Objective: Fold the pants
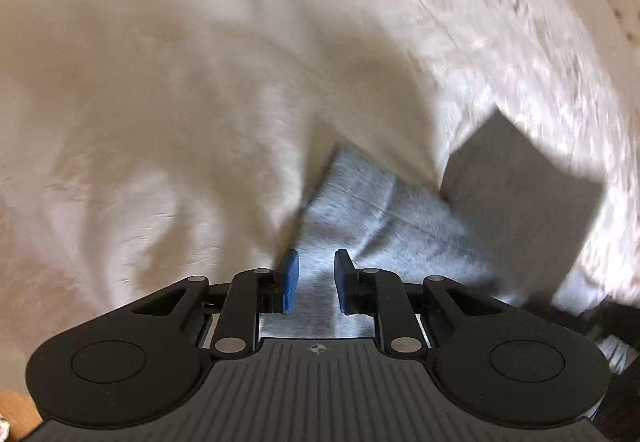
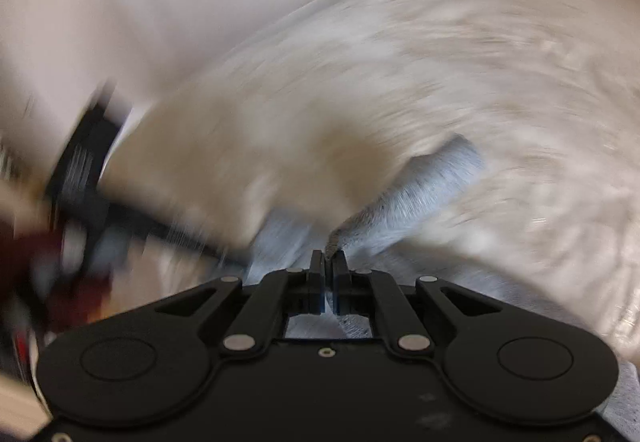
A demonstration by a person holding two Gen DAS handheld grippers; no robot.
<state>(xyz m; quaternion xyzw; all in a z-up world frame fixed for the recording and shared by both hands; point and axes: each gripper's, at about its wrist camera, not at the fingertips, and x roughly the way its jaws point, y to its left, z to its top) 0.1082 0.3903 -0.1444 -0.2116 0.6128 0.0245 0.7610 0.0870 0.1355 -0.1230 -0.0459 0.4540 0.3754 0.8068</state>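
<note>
I see my right hand-held gripper clenched on a fold of the grey pants; my left hand-held gripper straddles them, not visibly pinching.

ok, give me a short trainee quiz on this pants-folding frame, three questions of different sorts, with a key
1. True or false: the right gripper stands with its jaws wide open and nothing between them.
2. Multiple choice: the soft knit pants are A) light grey, B) red, C) dark green.
3. Short answer: what do the pants lie on?

Key
1. False: the jaws are shut, pinching a ridge of the pants.
2. A.
3. A cream, fuzzy fabric cover that fills both views.
</note>
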